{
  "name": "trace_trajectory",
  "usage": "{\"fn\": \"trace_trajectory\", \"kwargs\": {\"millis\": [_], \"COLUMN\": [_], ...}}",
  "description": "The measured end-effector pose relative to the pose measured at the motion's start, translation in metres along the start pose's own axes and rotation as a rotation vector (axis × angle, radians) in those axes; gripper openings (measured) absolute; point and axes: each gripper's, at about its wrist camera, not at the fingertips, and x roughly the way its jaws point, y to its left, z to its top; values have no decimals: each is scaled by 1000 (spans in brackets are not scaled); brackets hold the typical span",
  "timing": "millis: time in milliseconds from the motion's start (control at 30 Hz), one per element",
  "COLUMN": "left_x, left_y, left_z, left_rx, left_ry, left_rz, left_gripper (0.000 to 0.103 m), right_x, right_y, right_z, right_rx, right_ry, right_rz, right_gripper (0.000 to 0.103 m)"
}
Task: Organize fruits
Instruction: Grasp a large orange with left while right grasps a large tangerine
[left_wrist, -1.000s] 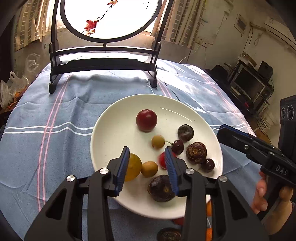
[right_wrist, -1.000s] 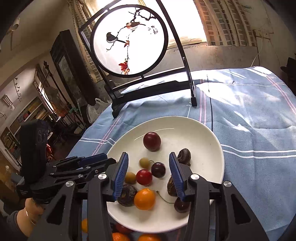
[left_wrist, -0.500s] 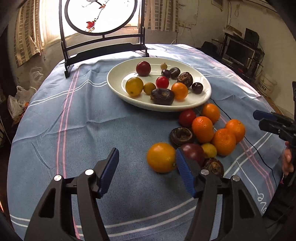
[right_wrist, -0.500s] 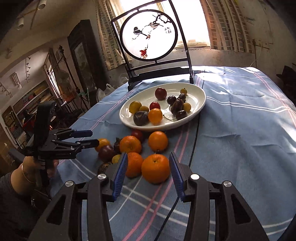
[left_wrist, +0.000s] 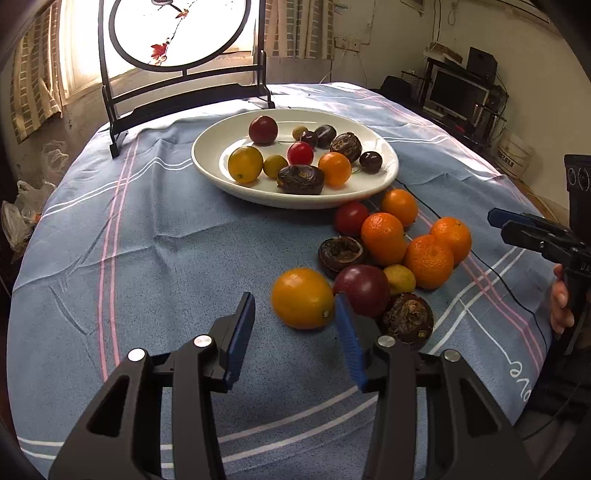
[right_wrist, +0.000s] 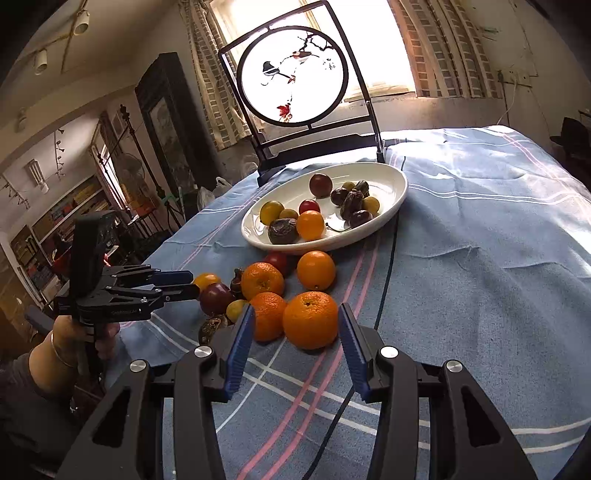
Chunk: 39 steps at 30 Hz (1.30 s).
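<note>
A shallow, glossy white ceramic plate (left_wrist: 218, 151) sits far on the round table, which is draped in a creased blue cloth with pink and white stripes (left_wrist: 122, 236). The plate holds smooth round fruits in yellow, red and dark purple, plus a wrinkled brown one (left_wrist: 301, 179).

Near the plate's right edge, a loose cluster lies on the cloth: dimpled orange mandarins (left_wrist: 428, 260), a smooth yellow-orange citrus (left_wrist: 302, 297), a glossy purple plum-like fruit (left_wrist: 364, 290) and rough, shrivelled brown fruits.

The left gripper (left_wrist: 293, 325), black plastic with ribbed blue pads, has just been closing. Its jaws are parted and empty, and the yellow-orange citrus lies just beyond the pads. Its right finger hides part of the purple fruit.

The right gripper (right_wrist: 295, 332) is moderately apart and empty, with a large mandarin (right_wrist: 311, 319) lying just ahead of the gap.

The right wrist view alone shows the person's hand (right_wrist: 70, 332) gripping the left tool, and a bookshelf. The left wrist view alone shows a monitor at far right. A round painted screen in a black frame (right_wrist: 291, 74) stands behind the plate; the left wrist view cuts off its top.
</note>
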Motion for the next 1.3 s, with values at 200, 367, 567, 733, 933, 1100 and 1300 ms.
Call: {"fn": "trace_trajectory", "kwargs": {"millis": [200, 367, 567, 733, 933, 1100, 1300], "left_x": [15, 29, 21, 13, -28, -38, -37], "left_y": [14, 37, 24, 25, 25, 22, 23], "left_z": [12, 9, 2, 2, -3, -10, -11], "left_rx": [-45, -205, -179, -189, -154, -141, -156], "left_ry": [8, 67, 53, 45, -26, -26, -38], "left_rz": [-42, -194, -268, -240, -150, -147, -161], "left_gripper": [71, 74, 41, 40, 40, 40, 40], "right_x": [0, 1, 1, 4, 34, 54, 60], "right_y": [0, 0, -1, 3, 13, 9, -2], "right_z": [0, 0, 0, 0, 2, 11, 16], "right_rx": [3, 7, 13, -14, -76, -56, 21], "right_ry": [-3, 2, 2, 31, 179, 236, 243], "right_rz": [0, -3, -2, -12, -141, -145, -102], "right_gripper": [47, 47, 47, 47, 47, 47, 44]}}
